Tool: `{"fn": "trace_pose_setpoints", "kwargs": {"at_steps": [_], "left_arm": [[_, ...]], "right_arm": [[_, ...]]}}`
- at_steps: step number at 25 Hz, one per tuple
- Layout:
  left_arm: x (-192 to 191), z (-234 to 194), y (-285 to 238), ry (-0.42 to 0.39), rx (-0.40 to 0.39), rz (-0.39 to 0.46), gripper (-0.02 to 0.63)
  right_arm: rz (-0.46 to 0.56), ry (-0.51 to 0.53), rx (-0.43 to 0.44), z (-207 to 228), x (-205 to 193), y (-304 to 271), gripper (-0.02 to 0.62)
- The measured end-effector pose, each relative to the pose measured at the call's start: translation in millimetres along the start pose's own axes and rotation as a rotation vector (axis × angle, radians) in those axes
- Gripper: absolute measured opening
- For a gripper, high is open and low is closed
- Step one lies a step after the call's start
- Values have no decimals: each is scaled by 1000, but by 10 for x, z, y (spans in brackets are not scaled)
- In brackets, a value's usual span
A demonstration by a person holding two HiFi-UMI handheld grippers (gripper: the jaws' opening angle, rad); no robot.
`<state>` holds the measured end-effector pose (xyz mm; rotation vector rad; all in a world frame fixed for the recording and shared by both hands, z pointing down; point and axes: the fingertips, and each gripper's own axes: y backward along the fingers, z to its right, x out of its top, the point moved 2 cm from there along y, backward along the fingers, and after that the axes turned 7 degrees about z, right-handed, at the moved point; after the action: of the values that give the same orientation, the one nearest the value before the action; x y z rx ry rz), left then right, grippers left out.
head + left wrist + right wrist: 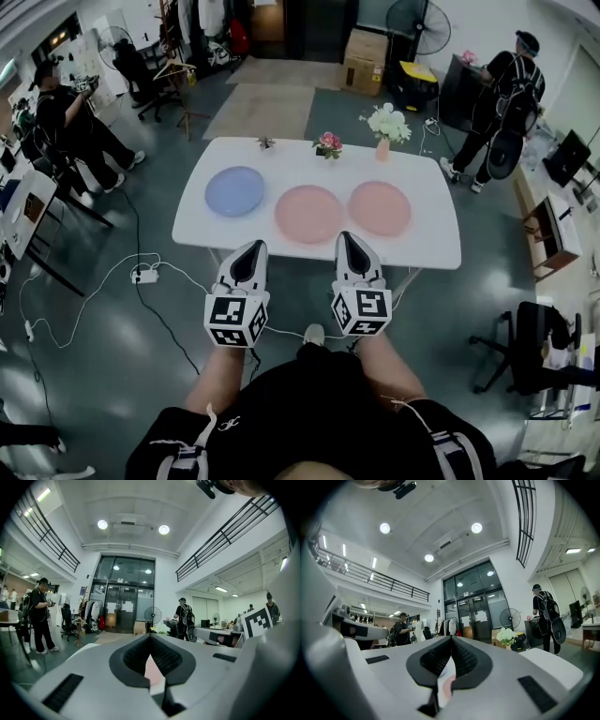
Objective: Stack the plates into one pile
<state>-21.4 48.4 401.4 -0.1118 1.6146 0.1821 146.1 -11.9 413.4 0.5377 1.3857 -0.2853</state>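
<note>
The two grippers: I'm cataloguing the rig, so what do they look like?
The left gripper and right gripper are pale grey-white shells tapering to a point, their jaws lined with black ribbed pads. Each carries a white cube with black square markers. The person wears a black top.

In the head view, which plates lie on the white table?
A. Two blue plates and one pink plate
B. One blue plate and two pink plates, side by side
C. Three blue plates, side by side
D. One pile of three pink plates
B: the blue plate lies at the left of the white table, with the middle pink plate and the right pink plate in a row beside it, none stacked.
</note>
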Motion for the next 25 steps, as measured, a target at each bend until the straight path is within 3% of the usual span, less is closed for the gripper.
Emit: {"fn": "trace_pose_setpoints", "kwargs": {"at_steps": [12,21,23,25], "left_arm": [[-59,-477,-1818,0,-1,-16,12],[-157,-661,-2239,17,-5,-42,14],[-150,-705,-2283,19,-12,-39,12],[-138,-756,-2351,18,-26,-38,12]], "right_arm": [[-16,-12,-19,913,-213,-1645,17],[-42,-40,-49,1110,-332,-2066,18],[-48,-66,-37,1090,-365,-2122,101],[-63,-79,-44,1090,-398,-2197,107]]}}
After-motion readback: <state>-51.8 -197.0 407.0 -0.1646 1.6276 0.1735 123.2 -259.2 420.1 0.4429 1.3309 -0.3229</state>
